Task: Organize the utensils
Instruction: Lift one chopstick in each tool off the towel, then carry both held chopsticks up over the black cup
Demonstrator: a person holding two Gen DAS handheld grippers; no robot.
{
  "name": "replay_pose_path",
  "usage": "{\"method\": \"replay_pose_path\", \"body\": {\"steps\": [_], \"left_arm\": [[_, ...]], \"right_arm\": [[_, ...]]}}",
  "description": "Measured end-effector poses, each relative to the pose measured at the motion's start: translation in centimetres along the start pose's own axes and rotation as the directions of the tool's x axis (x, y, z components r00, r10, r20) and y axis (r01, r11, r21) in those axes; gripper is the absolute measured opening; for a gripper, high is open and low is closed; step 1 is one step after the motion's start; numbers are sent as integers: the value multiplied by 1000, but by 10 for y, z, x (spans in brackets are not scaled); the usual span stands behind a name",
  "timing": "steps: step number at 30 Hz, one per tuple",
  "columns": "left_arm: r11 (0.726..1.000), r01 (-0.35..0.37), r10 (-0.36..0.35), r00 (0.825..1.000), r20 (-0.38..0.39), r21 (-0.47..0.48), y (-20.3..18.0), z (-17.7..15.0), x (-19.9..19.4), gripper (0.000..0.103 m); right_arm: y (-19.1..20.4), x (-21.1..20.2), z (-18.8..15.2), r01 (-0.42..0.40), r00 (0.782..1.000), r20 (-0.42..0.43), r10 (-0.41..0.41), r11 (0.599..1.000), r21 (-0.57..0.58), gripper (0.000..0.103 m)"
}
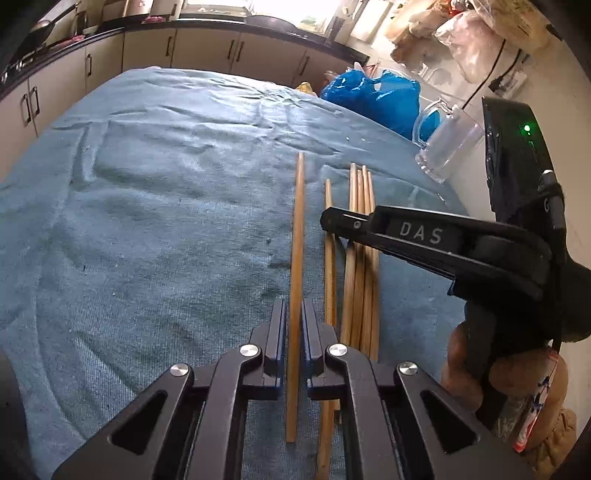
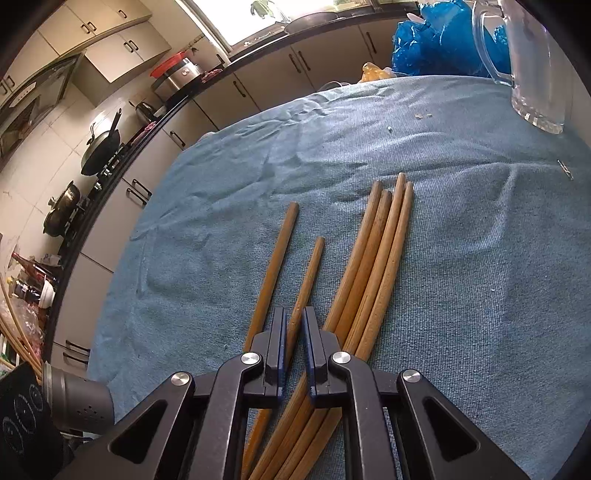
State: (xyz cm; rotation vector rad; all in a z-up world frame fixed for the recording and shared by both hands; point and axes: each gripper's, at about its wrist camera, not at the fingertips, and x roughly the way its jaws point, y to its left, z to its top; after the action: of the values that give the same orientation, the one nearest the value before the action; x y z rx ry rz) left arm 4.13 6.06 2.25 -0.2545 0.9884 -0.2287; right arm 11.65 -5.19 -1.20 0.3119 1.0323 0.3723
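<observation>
The left gripper (image 1: 294, 314) pinches one chopstick (image 1: 297, 236); the right gripper (image 2: 294, 325) is closed on a shorter-looking chopstick (image 2: 308, 277). Four bundled chopsticks (image 2: 373, 258) lie just beside at 3 o'clock on the blue cloth (image 2: 461, 258); the glass mug (image 2: 532, 74) stands at 1 o'clock.

Bright window (image 1: 258, 7) glare; sharp, fisheye-bent edges.

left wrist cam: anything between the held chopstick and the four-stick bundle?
One lone chopstick, with the right gripper tip over it. Left wrist view shows it.
</observation>
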Motion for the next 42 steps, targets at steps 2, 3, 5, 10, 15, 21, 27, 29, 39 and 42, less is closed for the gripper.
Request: {"method": "replay_pose_path", "body": {"steps": [2,3,5,10,15,21,27,29,39,42], "left_arm": [[998,-54,54,999,7,41,-9,-2,0,6],[996,-75,75,997,7,45,-11,-3,-1,6],[997,-78,78,997,-14,13,-10,-5,-4,6],[996,-56,51,996,-67,-74,18,-29,-31,6],[992,-49,38,995,-96,-113,44,-75,-74,6],[995,-40,29,993,-117,-89,52,-121,-113,6],[997,-26,17,993,-120,-74,51,-131,-137,6],[998,-49,44,995,-89,-49,49,-129,-144,6],[988,-152,153,984,-97,19,36,-77,-90,7],[987,-159,158,979,-125,0,39,-63,-72,10]], "right_arm": [[2,0,0,9,1000,2,-9,1000,-7,9],[3,0,-1,17,1000,2,-17,1000,-12,9],[9,0,-2,45,999,0,-45,999,-29,9],[20,-2,-9,73,996,-46,-75,996,-54,8],[34,-9,-32,87,993,-73,-92,994,-61,8],[54,-24,-70,106,988,-102,-116,990,-97,8],[71,-49,-123,75,985,-147,-96,988,-138,8],[73,-56,-137,64,984,-158,-86,987,-145,8],[70,-78,-167,115,979,-141,-149,968,-222,10],[71,-79,-168,125,977,-140,-161,963,-237,10]]}}
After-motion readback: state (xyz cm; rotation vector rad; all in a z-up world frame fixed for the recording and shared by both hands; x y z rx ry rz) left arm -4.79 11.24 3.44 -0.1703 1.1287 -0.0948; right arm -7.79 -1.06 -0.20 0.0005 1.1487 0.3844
